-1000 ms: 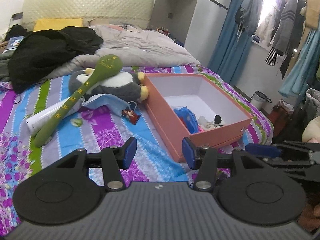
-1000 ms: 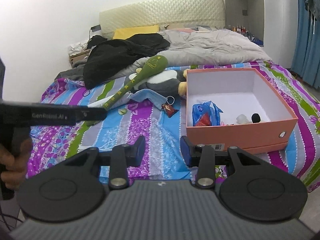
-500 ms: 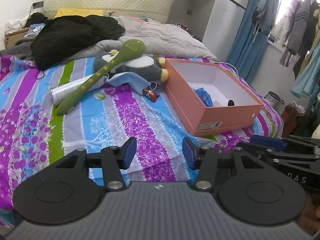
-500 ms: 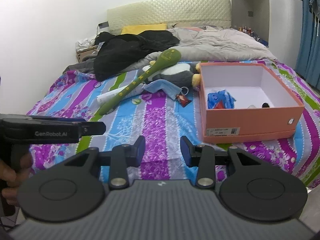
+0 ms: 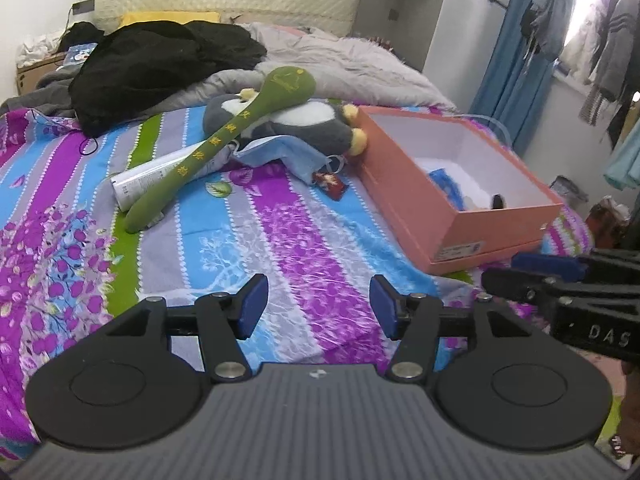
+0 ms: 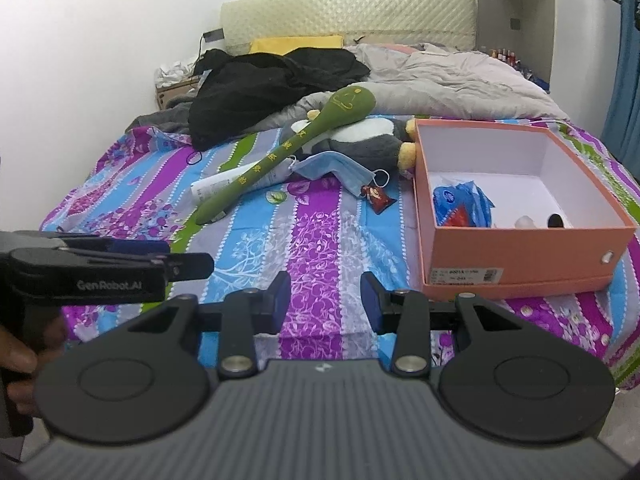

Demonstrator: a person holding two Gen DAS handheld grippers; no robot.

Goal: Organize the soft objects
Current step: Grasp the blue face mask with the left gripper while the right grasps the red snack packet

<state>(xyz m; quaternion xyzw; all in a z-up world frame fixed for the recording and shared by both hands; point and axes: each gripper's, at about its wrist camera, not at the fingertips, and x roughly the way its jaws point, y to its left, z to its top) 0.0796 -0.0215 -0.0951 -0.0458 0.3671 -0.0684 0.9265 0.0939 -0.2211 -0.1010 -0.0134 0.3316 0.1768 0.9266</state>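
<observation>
Orange box (image 6: 516, 256): sits on your bed's striped sheet (image 5: 280, 248).
Left gripper (image 5: 319, 309): released, jaws just widened, nothing between.
Right gripper (image 6: 325, 307): released, empty.

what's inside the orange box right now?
In the orange box: a blue packet, a small white thing and a small black thing. The near wall hides the floor behind it.

Black clothing (image 6: 256, 92) heaped beside a grey duvet (image 6: 452, 80) — bottles, perhaps, on the far shelf (image 6: 504, 56).
</observation>
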